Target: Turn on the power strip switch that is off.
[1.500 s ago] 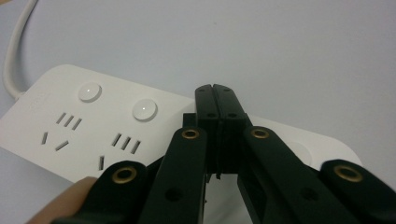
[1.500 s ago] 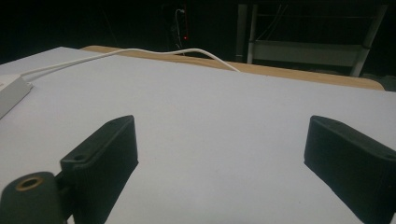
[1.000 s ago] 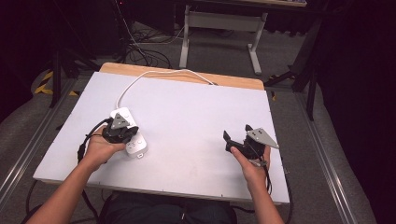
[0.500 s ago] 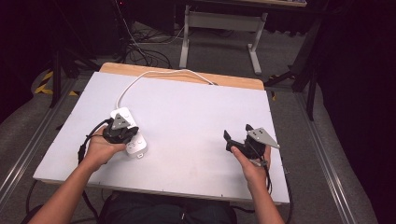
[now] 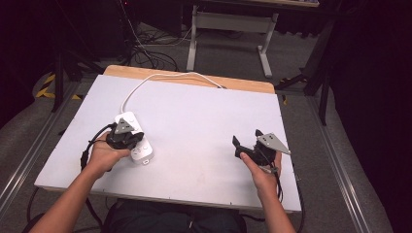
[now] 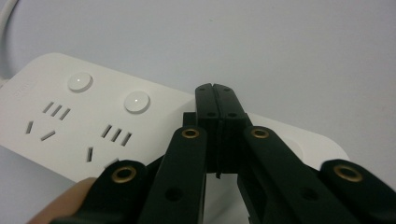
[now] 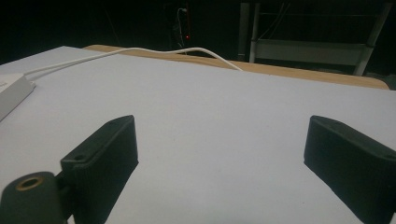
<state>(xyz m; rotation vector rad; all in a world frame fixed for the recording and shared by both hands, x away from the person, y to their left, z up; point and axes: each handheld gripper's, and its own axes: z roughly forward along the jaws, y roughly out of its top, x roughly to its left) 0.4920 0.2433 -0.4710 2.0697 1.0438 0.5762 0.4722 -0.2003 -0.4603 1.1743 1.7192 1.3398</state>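
While the left gripper (image 6: 215, 91) hovers over the white power strip (image 5: 137, 141) at the surface's (image 5: 209, 126) left — fingers pressed together, holding nothing — the right gripper (image 5: 247, 139) waits wide open; press squarely on one button, probably.

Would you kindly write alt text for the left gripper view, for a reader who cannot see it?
The left claw, its two black jaws pressed together, is poised over a white power strip lying on a pale table. The strip shows two round buttons above its socket slots, and its white cord leaves at the upper left.
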